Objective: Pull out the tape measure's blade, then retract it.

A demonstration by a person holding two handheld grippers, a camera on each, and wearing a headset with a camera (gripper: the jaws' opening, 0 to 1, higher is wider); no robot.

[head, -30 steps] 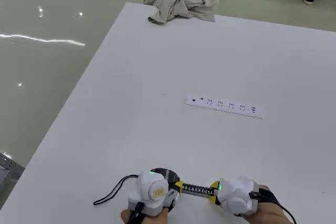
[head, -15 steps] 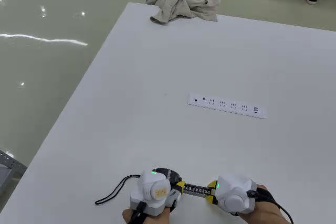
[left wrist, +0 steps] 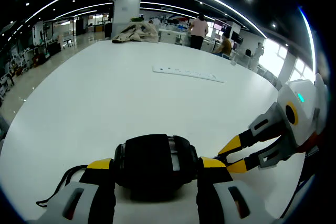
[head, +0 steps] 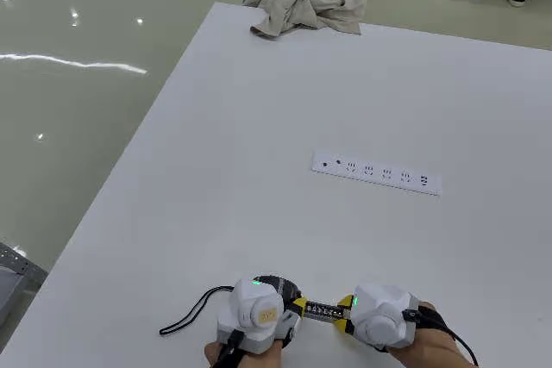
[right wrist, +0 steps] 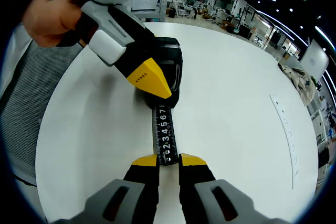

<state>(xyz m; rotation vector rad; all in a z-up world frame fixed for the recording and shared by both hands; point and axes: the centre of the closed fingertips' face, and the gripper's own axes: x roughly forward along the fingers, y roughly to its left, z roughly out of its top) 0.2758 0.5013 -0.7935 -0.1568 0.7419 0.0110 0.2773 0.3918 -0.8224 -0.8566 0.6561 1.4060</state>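
- Evidently the tape measure [right wrist: 172, 66] sits near the front edge of the white surface [head: 259, 127], with a short run of blade [right wrist: 164, 132] drawn out of the case toward the right.
- The left tool [left wrist: 156, 163] is clamped across the black case, one jaw against each side.
- The right tool [right wrist: 168, 160] has its jaws drawn narrow onto the blade's free end. The end hook is hidden between them, so the pinch is probably just behind it.
- The case looks hard and compact, and a firm side grip should hold it, though the rounded shell could twist if held lightly.
- The blade is thin, slick steel, likely springy and under return pull. It is best held at the tip, kept in line with the case mouth and let back slowly, or it may kink.
- A black cord [head: 185, 316] trails left from the case, and a power strip [head: 376, 172] lies well apart.
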